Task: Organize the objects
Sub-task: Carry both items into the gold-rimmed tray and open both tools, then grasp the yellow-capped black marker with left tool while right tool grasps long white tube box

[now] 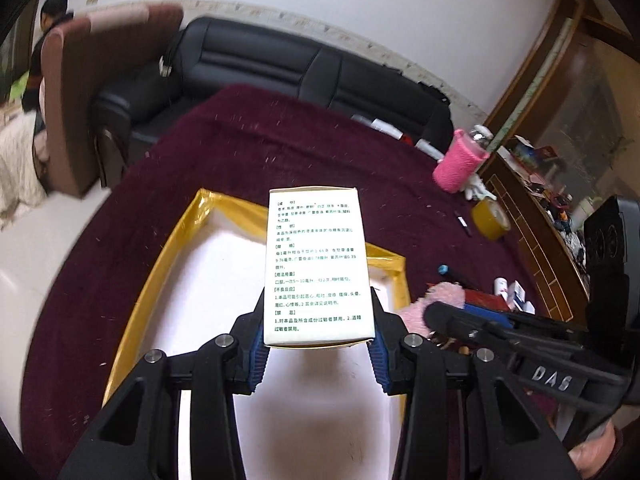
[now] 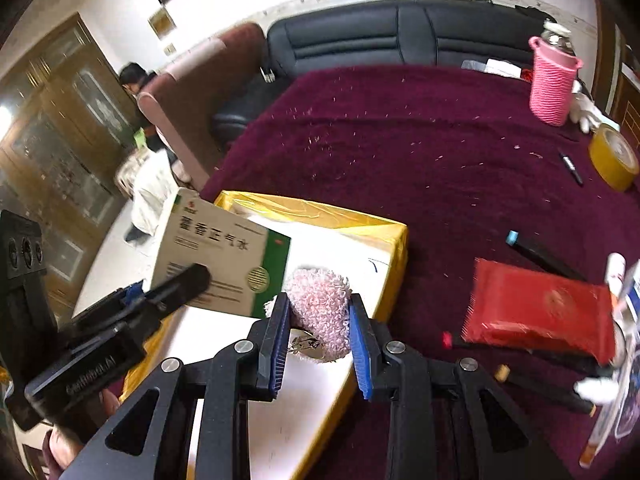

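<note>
My left gripper (image 1: pixel 318 320) is shut on a white medicine box (image 1: pixel 316 264) with green print, held above the open yellow-rimmed box (image 1: pixel 176 240) with a white inside. The medicine box also shows in the right wrist view (image 2: pixel 224 252), in the left gripper (image 2: pixel 160 296). My right gripper (image 2: pixel 320 312) is shut on a pink fluffy item (image 2: pixel 320 312) with a metal clip under it, over the right edge of the yellow box (image 2: pixel 396 248). The pink item and the right gripper show in the left wrist view (image 1: pixel 436 300).
A maroon cloth (image 2: pixel 420 140) covers the table. On it lie a red packet (image 2: pixel 536 312), a black pen with blue cap (image 2: pixel 536 252), a marker (image 2: pixel 572 168), a yellow tape roll (image 2: pixel 614 156), a pink knitted bottle (image 2: pixel 552 80) and small tubes (image 2: pixel 616 268). A black sofa (image 2: pixel 400 36) stands behind.
</note>
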Action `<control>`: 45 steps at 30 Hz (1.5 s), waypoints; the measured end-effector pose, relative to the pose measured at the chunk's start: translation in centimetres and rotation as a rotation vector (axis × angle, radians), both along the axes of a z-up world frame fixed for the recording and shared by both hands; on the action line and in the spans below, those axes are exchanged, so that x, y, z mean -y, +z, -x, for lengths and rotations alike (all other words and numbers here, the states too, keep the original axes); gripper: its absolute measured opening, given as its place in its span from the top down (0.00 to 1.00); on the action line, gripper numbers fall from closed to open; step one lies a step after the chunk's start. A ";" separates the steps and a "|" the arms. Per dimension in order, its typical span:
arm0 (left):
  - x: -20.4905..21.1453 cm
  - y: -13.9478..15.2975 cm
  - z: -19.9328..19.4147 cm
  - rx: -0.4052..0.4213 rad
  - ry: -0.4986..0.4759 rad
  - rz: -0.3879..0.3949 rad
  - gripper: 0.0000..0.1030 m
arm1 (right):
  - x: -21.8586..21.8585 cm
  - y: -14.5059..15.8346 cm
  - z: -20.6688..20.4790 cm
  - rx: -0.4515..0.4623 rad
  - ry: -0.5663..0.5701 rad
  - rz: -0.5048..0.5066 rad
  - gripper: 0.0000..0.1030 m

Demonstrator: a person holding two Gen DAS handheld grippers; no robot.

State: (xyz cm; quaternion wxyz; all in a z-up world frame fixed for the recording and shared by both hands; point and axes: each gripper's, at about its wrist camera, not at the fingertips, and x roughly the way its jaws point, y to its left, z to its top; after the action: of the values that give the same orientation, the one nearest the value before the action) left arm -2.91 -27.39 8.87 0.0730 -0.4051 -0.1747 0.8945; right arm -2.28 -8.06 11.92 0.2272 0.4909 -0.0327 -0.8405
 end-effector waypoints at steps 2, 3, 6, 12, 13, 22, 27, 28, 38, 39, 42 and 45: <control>0.5 -1.1 1.0 0.022 0.000 -0.020 0.61 | 0.7 -0.9 1.0 0.015 -0.009 -0.024 0.70; 0.7 -1.4 1.3 0.028 0.003 -0.024 0.61 | 1.0 -1.5 1.6 0.024 -0.016 -0.035 0.70; 0.8 -2.0 1.9 0.045 -0.003 -0.039 0.60 | 1.5 -2.6 2.8 0.045 -0.029 -0.058 0.70; 0.5 -1.6 2.4 0.048 0.002 -0.033 0.56 | 1.5 -4.6 4.5 0.084 -0.055 -0.093 0.67; 0.5 -1.7 2.5 0.050 0.005 -0.038 0.48 | 1.7 -4.7 4.5 0.085 -0.055 -0.094 0.66; 1.7 -0.4 2.1 0.040 0.065 -0.040 0.22 | 0.8 -2.5 3.2 -0.011 -0.068 -0.079 0.39; 2.9 0.9 1.4 0.022 0.110 -0.017 0.19 | -0.9 0.2 0.8 -0.118 -0.078 -0.065 0.24; 3.2 1.3 1.1 0.018 0.123 -0.010 0.18 | -1.4 0.5 0.4 -0.130 -0.080 -0.061 0.22; 1.1 4.1 -3.1 0.018 0.087 -0.043 0.10 | -11.4 1.6 -4.7 -0.123 -0.145 -0.020 0.14; 0.1 4.4 -3.6 0.010 0.059 -0.051 0.08 | -12.9 1.6 -5.1 -0.122 -0.165 -0.017 0.13; -4.7 4.9 -4.5 0.001 -0.058 -0.032 0.05 | -18.9 1.4 -6.9 -0.120 -0.264 0.016 0.10; -9.5 4.2 -4.5 0.025 -0.170 0.013 0.04 | -24.4 0.5 -8.9 -0.120 -0.387 0.055 0.09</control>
State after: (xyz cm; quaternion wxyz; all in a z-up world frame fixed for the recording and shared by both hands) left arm 1.59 -17.88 13.02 0.1438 -0.4301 -0.1347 0.8810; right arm 6.62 16.39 12.40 0.0763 0.4182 -0.1356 -0.8949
